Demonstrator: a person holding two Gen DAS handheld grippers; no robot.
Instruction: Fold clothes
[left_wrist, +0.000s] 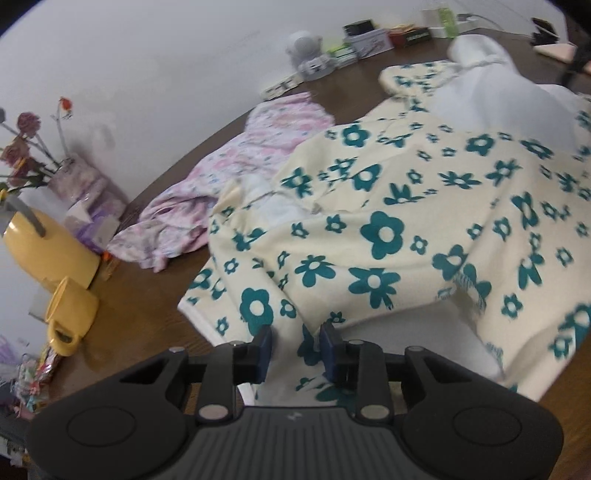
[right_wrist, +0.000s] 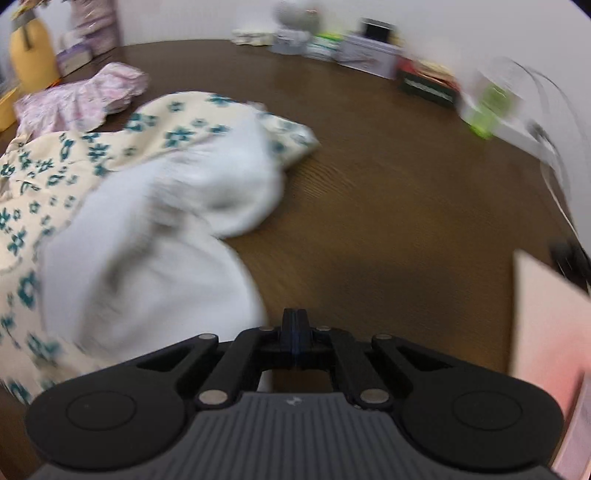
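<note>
Straddling a fold of the floral garment (left_wrist: 388, 229) spread on the bench (right_wrist: 369, 206), the left gripper (left_wrist: 295, 347) has its fingers narrowly parted around cloth; a loose pinch could slip. The right gripper (right_wrist: 294, 332), fingers pressed together and empty, risks snagging the white lining (right_wrist: 155, 266)

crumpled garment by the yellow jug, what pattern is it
The crumpled garment has a pale pink and lilac floral print, clearest in the left wrist view.
</note>
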